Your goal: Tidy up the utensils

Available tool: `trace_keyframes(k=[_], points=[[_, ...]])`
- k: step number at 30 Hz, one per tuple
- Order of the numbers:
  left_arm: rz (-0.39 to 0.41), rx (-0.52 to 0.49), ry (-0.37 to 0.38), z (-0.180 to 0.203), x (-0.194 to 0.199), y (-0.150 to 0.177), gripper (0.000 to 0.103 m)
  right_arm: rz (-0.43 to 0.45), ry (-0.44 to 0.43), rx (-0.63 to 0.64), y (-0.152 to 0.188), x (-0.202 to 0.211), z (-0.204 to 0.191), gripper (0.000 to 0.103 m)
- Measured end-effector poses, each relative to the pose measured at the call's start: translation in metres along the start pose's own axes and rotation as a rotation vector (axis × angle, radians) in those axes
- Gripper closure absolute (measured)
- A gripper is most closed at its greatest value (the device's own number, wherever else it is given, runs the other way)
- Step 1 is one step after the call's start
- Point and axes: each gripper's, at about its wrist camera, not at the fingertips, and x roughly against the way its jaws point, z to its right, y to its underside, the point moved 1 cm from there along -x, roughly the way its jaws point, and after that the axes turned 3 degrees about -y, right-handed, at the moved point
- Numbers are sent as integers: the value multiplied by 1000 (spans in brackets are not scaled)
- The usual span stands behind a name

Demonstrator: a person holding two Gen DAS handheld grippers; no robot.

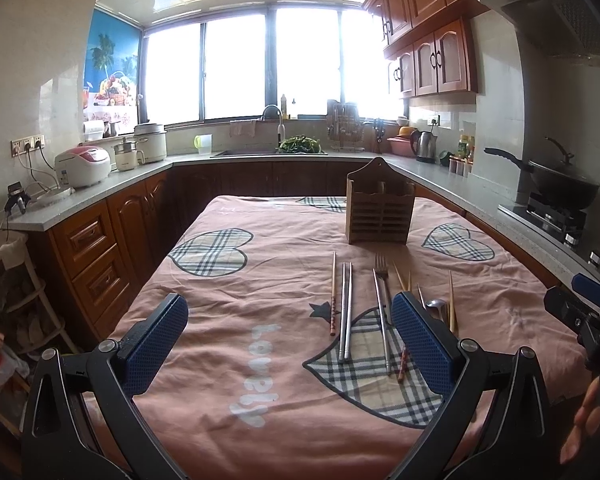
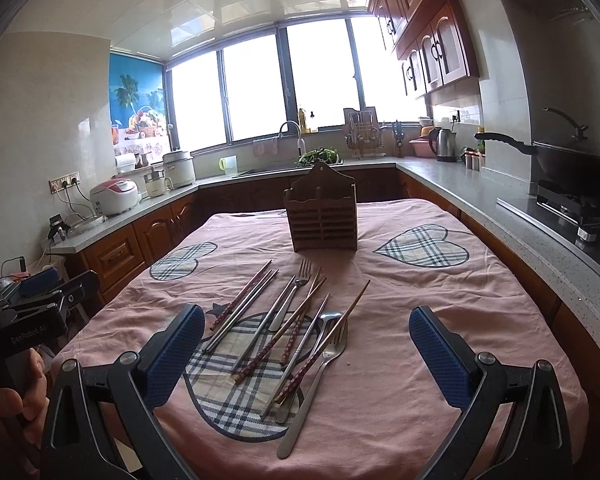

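Right wrist view: a pink-clothed desk [image 2: 440,300] carries a slatted wooden utensil holder [image 2: 321,222], upright at the far end, its contents hidden. Nearer lie wooden chopsticks [image 2: 280,340], metal chopsticks [image 2: 242,316], two forks [image 2: 296,292] and a spoon [image 2: 327,320], overlapping. Both the right gripper [image 2: 304,356] and the left gripper [image 1: 290,340] hover with fingers spread wide, empty.

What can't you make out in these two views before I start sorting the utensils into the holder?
- Inside of the wooden holder: both views see only its slatted front, so its contents can't be told.
- Spoon and nearby chopsticks: left wrist view, partly hidden behind the left gripper finger.
- Right gripper: open, holding nothing.
- Chopstick count: the overlapping pile hinders counting.
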Motion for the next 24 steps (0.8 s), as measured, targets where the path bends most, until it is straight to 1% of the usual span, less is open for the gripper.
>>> trace_keyframes(k=[5, 24], points=[[3, 3, -1, 0, 1, 0, 0, 13, -4, 6, 1, 2, -2, 0], [4, 11, 7, -2, 2, 0, 0, 20, -8, 13, 4, 3, -5, 0]])
